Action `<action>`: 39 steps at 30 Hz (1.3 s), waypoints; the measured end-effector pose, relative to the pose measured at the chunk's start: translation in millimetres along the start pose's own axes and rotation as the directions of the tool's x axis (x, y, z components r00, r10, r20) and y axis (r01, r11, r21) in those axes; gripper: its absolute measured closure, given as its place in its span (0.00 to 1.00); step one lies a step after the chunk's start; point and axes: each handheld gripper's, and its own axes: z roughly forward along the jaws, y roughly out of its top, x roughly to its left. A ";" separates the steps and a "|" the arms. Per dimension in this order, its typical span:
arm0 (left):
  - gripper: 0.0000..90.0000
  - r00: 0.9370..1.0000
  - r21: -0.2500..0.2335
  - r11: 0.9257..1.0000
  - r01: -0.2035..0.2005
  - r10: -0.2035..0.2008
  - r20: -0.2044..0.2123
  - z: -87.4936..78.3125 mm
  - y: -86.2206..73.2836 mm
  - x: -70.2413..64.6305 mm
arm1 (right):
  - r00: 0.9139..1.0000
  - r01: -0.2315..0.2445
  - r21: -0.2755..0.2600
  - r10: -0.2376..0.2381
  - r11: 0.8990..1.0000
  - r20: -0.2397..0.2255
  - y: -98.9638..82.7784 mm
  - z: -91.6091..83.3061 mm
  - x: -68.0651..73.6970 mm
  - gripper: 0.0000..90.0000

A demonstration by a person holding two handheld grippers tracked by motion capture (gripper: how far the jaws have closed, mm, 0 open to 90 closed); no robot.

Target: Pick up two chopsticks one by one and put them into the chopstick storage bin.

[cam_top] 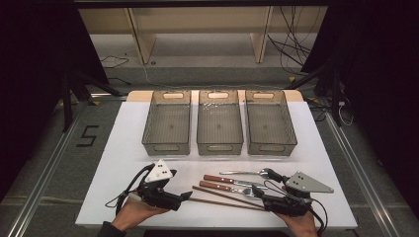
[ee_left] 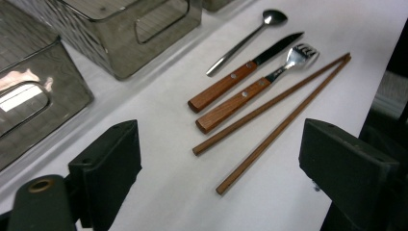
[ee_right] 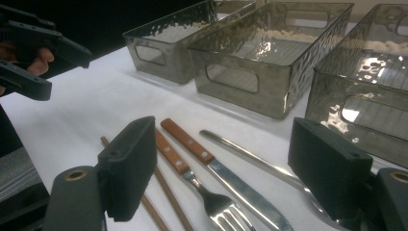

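White table top [cam_top: 123,163], near edge. Left gripper [cam_top: 187,196] at left, jaws apart, nothing between them, tips just beside the 2 wooden chopsticks [cam_top: 222,198]. Next right: wood-handled knife [cam_top: 227,179] and fork [cam_top: 232,187], then a steel spoon [cam_top: 247,173], lying side by side. Right gripper [cam_top: 261,192] over the utensils' metal ends, jaws wide, gripping nothing. Behind: 3 grey bins [cam_top: 220,143] in a row.

Open right tool [ee_right: 219,168] over fork [ee_right: 197,185], knife [ee_right: 221,175], spoon [ee_right: 260,163], three bins [ee_right: 269,62]

Lab (floor cables [cam_top: 296,47], rails [cam_top: 44,163])
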 end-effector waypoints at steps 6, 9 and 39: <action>0.18 0.997 0.094 0.993 -0.075 0.073 0.018 9.8 20.5 -6.1 | 1.000 -0.007 0.001 0.007 1.000 -0.006 0.4 -0.1 0.2 0.29; 0.18 0.994 0.125 0.986 -0.108 0.105 0.035 17.5 27.7 -9.4 | 1.000 -0.008 0.004 0.008 1.000 -0.007 0.2 0.2 -0.2 0.29; 0.37 0.939 0.410 0.848 -0.335 0.265 0.220 76.7 40.2 -35.3 | 1.000 -0.008 0.028 0.009 1.000 -0.015 -1.3 2.3 -0.7 0.29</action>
